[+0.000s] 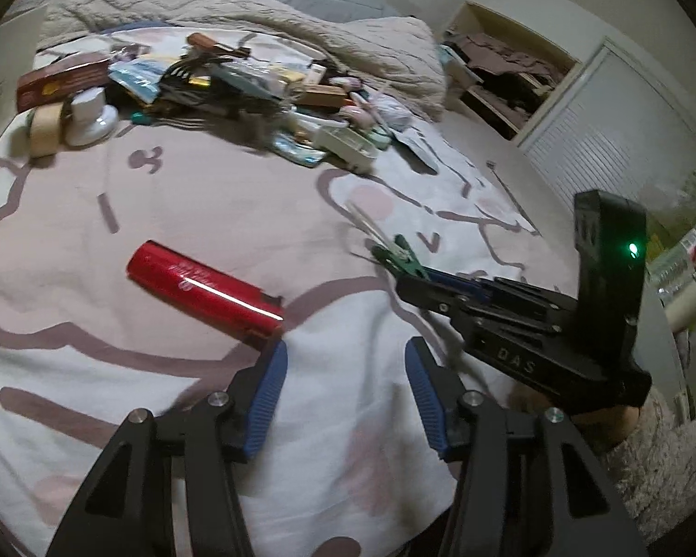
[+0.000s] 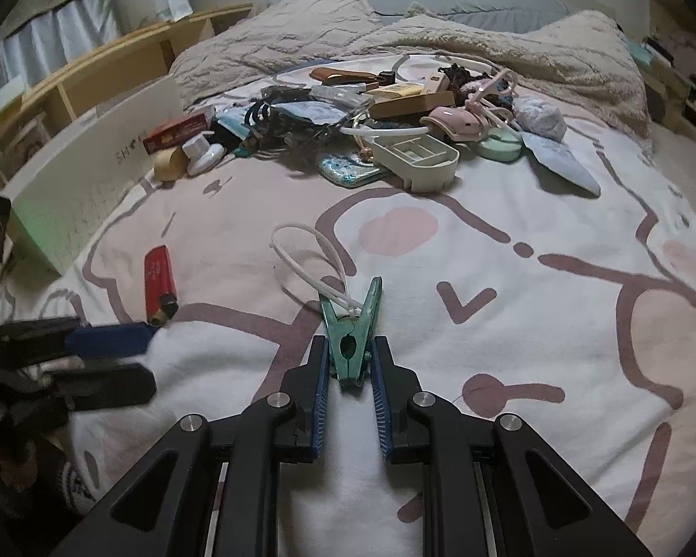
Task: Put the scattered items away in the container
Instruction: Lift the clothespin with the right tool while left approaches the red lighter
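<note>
Right wrist view shows what the other can't: right gripper (image 2: 350, 362) pinched tight on the handle end of a green clothespin (image 2: 351, 325), pads on both sides of it. A white cord loop (image 2: 308, 262) threads thru the pin's far end and lies on the bedsheet (image 2: 510, 348). Same view has a white box (image 2: 88, 176) at the left edge of the bed, upright wall facing the cam; can't tell what's inside. Left gripper's blue pad and black finger poke in from the left, just beside the red lighter (image 2: 160, 285), which lies flat w/ its metal end toward them.

Left wrist view gives the opposite angle: left gripper (image 1: 343, 394) w/ pads spread apart, nothing btwn them, only sheet. Lighter (image 1: 204, 290) sits just beyond the left pad, close to its tip, blurred. Right gripper (image 1: 422, 278) comes in from the right, clothespin (image 1: 401, 255) in its tips. Only this view shows an open wardrobe shelf (image 1: 501, 74) w/ dark clothes piled in it, and plastic bottles (image 1: 686, 255) at far right.

Both views: pile of clutter (image 2: 371, 111) mid-bed, well apart from the grippers — red carton, tape roll, white knob-shaped thing, pouches, pink device. A white compartment tray (image 2: 417, 158) lies at the pile's near edge; its sections look empty.
</note>
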Demonstrator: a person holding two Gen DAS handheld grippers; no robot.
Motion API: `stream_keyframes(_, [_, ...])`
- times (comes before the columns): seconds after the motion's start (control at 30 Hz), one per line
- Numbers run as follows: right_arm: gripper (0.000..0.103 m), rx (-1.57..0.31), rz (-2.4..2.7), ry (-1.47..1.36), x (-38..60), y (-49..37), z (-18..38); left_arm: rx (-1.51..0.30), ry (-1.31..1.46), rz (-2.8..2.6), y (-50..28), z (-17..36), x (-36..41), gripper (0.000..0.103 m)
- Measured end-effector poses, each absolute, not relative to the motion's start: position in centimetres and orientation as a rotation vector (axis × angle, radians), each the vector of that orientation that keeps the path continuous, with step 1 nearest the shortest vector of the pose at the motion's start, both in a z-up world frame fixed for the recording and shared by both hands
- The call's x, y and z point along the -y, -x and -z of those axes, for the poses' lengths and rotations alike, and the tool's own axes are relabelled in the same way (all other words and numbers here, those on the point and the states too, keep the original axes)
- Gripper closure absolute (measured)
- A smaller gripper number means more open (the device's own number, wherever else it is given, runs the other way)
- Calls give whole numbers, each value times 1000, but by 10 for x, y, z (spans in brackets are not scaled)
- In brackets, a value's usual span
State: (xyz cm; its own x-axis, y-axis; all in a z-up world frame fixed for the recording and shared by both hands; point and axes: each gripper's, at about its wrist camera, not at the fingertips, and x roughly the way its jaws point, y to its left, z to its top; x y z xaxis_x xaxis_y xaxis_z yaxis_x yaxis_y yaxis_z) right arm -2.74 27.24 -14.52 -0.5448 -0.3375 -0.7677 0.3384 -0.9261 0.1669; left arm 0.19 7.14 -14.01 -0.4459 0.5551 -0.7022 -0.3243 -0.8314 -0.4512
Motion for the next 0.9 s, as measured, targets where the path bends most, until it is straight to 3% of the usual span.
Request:
stream_keyframes(0.23, [85,-12,2482,-1196,-270,24,147,223,1190,-2330,-4,126,-65,47])
stream_keyframes(0.3, [85,-17,2487,-1189,-270,24,147,158,1178,-2375,-2,124,-61,31])
stream_keyframes(0.37, [85,14,2485,-1192,-272,25,148,107,1179,-2406,2,124,-55,23])
stream_keyframes(0.9, [85,33,2454,-1148,-276,26,155,177,1239,-2408,46,146,-33,18])
